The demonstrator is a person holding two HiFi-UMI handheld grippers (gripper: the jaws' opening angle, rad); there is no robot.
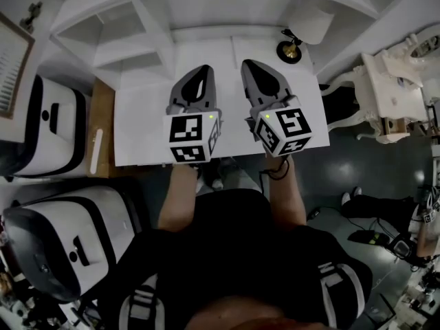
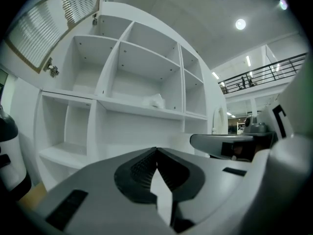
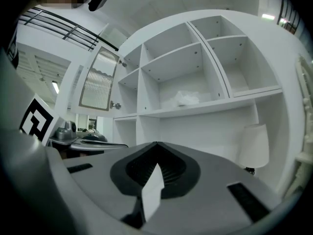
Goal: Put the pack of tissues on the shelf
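The pack of tissues (image 2: pixel 155 101), a crumpled white packet, lies on the middle shelf of the white shelf unit (image 2: pixel 122 48); the right gripper view shows the pack (image 3: pixel 186 98) in the same compartment. My left gripper (image 1: pixel 203 73) and right gripper (image 1: pixel 250 67) hover side by side over the white table (image 1: pixel 141 129), pointing at the shelf unit and well short of it. In both gripper views the jaws meet at the tip, left gripper (image 2: pixel 156 149) and right gripper (image 3: pixel 157 144), with nothing between them. From the head view the pack is hidden by the shelf's top.
A lamp with a white shade (image 3: pixel 254 146) and a black base (image 1: pixel 289 51) stands at the table's far right. A ribbed-glass cabinet door (image 3: pixel 98 80) hangs left of the shelf unit. Two white and black machines (image 1: pixel 48 126) sit at the left, and a white ornate chair (image 1: pixel 385 95) at the right.
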